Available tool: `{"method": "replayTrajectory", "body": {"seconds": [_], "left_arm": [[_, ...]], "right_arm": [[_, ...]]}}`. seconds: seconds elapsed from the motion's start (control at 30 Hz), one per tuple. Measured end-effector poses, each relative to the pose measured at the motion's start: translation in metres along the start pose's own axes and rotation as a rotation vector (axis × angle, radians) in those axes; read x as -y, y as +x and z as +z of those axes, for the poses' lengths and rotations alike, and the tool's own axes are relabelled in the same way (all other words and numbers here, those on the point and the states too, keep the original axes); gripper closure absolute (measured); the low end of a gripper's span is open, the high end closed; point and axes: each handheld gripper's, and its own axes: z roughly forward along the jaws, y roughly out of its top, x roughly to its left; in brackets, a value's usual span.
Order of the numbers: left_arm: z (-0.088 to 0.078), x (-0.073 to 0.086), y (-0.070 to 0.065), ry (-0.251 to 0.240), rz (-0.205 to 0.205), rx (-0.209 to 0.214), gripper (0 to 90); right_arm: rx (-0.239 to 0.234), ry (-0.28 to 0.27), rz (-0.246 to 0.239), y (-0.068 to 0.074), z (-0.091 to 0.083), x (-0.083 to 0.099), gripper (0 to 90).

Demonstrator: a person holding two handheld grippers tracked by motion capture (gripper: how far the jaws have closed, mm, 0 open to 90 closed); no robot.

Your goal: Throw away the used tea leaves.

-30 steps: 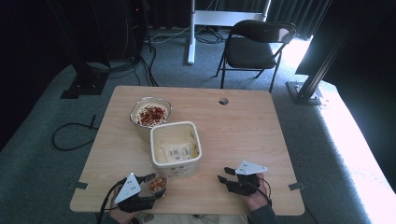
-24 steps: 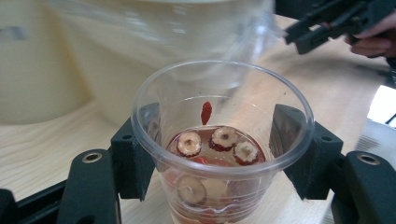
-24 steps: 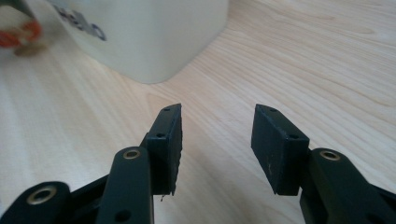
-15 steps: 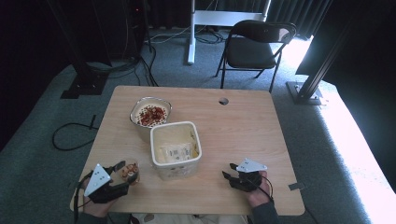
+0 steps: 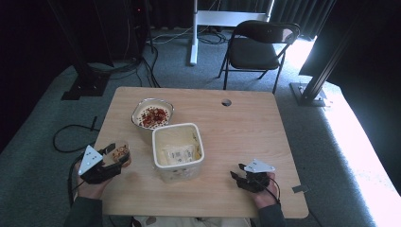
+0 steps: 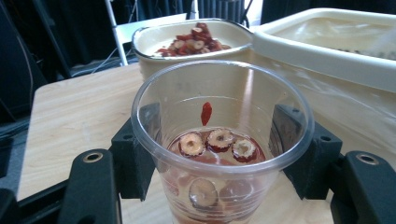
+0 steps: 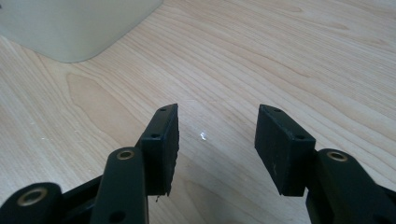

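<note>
The clear plastic cup (image 6: 219, 140) holding sliced red dates (image 6: 219, 140) in liquid sits clamped between the left gripper's (image 5: 111, 158) jaws at the worktop's (image 5: 246, 123) left edge, having swung out from beside the square cream plastic tub (image 5: 178, 150) a second ago and now edged slightly back toward it. Behind it stands the cream bowl of red date slices (image 5: 152, 114). The right gripper (image 7: 217, 140) rests low near the front right, unmoved, its jaws apart over bare wood.
</note>
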Motion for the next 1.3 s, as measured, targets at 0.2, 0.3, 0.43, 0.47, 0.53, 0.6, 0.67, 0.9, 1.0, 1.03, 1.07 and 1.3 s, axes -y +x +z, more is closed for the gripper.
{"method": "replayTrajectory", "body": {"seconds": [0.2,0.3,0.43,0.47,0.53,0.6,0.67,0.9,1.0,1.03,1.07,1.3], "left_arm": [[0.012,-0.006,0.007,0.007,-0.004,-0.01,35.6],[0.022,-0.012,0.012,0.009,-0.006,-0.016,35.6],[0.029,-0.018,0.016,0.011,-0.006,-0.024,35.6],[0.03,-0.019,0.016,0.01,-0.005,-0.024,35.6],[0.033,-0.022,0.018,0.011,-0.003,-0.029,35.7],[0.035,-0.025,0.019,0.011,-0.005,-0.032,35.6],[0.037,-0.028,0.022,0.01,-0.006,-0.038,35.6],[0.04,-0.037,0.03,0.006,-0.014,-0.058,35.6],[0.04,-0.042,0.034,0.004,-0.013,-0.068,35.6],[0.04,-0.044,0.035,0.001,-0.015,-0.07,35.6],[0.041,-0.046,0.036,0.0,-0.014,-0.073,35.6],[0.043,-0.062,0.043,-0.004,-0.004,-0.089,35.6]], "right_arm": [[0.02,0.005,-0.004,-0.004,-0.001,0.001,48.8],[0.028,0.006,0.003,-0.007,-0.002,0.002,48.5],[0.033,0.007,0.001,-0.008,-0.003,0.002,48.3],[0.035,0.007,0.0,-0.008,-0.004,0.002,48.2],[0.054,0.009,-0.025,-0.009,-0.006,0.0,47.8],[0.058,0.01,-0.03,-0.009,-0.007,0.0,47.8],[0.072,0.009,-0.042,-0.009,-0.009,-0.002,47.4],[0.095,0.002,-0.048,-0.014,-0.012,-0.002,46.8],[0.098,0.006,-0.047,-0.015,-0.011,-0.002,46.5],[0.099,0.007,-0.048,-0.016,-0.011,-0.002,46.3],[0.102,0.01,-0.049,-0.016,-0.01,-0.002,46.3],[0.127,0.05,-0.096,-0.017,-0.006,-0.004,44.5]]}}
